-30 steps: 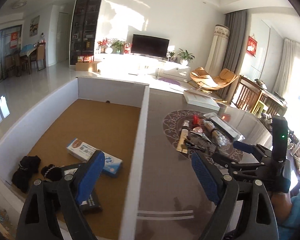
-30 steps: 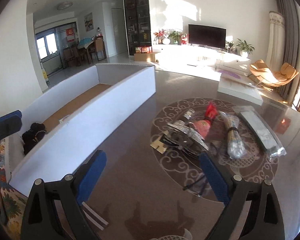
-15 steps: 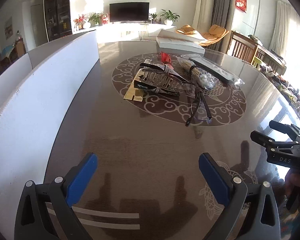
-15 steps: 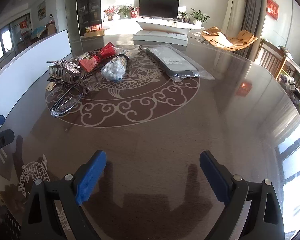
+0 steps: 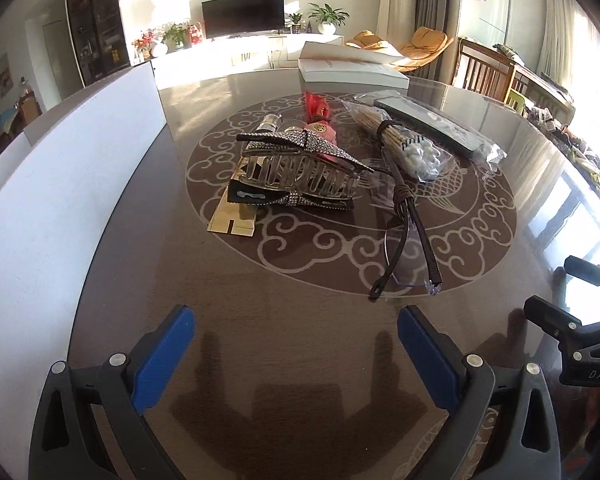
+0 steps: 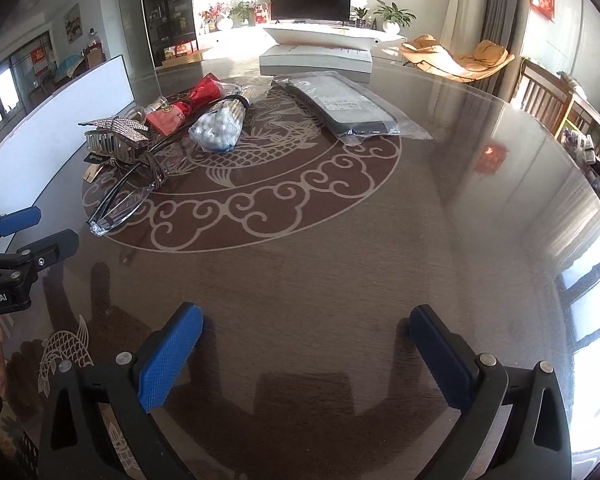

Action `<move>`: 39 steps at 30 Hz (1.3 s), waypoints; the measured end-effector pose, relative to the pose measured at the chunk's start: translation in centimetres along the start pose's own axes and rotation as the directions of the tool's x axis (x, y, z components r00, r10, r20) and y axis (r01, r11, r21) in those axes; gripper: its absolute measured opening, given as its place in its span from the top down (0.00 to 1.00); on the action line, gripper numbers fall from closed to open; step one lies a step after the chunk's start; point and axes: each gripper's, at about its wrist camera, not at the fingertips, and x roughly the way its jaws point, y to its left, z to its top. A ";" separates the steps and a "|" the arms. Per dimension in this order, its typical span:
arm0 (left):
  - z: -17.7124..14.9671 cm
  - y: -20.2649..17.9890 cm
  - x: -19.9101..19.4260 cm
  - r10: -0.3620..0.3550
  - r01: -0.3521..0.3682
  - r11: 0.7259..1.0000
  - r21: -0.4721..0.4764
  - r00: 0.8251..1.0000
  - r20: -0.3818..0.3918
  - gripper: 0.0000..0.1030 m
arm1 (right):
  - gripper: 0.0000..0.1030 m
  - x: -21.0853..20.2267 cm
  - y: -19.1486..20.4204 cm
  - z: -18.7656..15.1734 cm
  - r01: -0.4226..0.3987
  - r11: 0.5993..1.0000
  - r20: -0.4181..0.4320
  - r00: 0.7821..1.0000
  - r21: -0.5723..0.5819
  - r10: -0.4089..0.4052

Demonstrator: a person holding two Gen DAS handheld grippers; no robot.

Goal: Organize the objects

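**Pile still on the table, both tongs empty**

The table (image 5: 300, 340) carries the whole clutter, gathered on its round pattern, none of it in hand. At the left stands the white box wall (image 5: 60, 184); its inside is hidden in these views, so I cannot tell what already lies in it. Judging by the heap, most of the sorting is left.

Largest in the pile is the flat grey packet (image 6: 340, 108) in clear wrap, far side. Next, the swab bag (image 6: 220, 128), bound with a dark band, beside it. Then the red pouch (image 6: 180, 114), and the rhinestone hair clip (image 5: 300, 160) resting on a gold card (image 5: 232, 220). The glasses (image 5: 408, 256) lie nearest the tongs, one arm reaching up into the heap.

The left tongs (image 5: 296, 344) gape wide over bare wood, short of the glasses. The right tongs (image 6: 304, 344) have just been opening, nothing between them, and hang well apart from every item.
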 end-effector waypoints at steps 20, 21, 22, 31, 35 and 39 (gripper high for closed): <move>-0.2 0.3 0.2 -0.064 0.064 0.998 -0.016 0.998 -0.013 0.00 | 0.00 -0.1 0.3 0.1 0.015 1.000 0.005 1.000 -0.006 -0.015; -0.2 0.2 0.2 -0.060 0.059 0.998 -0.012 0.998 -0.015 0.00 | 0.00 0.0 0.2 0.1 0.010 1.000 0.002 1.000 -0.002 -0.010; -0.2 0.2 0.3 -0.057 0.057 0.998 -0.009 0.998 -0.016 0.00 | 0.00 0.0 0.2 0.1 0.005 1.000 0.000 1.000 0.002 -0.005; -0.2 -0.2 0.4 -0.034 0.034 0.999 0.012 0.999 -0.027 0.00 | 0.00 0.0 0.3 0.1 0.007 1.000 0.000 1.000 0.002 -0.007; -0.2 -0.2 0.4 -0.029 0.029 0.999 0.015 0.999 -0.029 0.00 | 0.00 0.0 0.2 0.0 0.004 1.000 -0.002 1.000 0.005 -0.004; -0.2 -0.2 0.5 -0.023 0.024 0.999 0.021 0.999 -0.031 0.00 | 0.00 0.0 0.3 0.0 0.006 1.000 -0.001 1.000 0.004 -0.006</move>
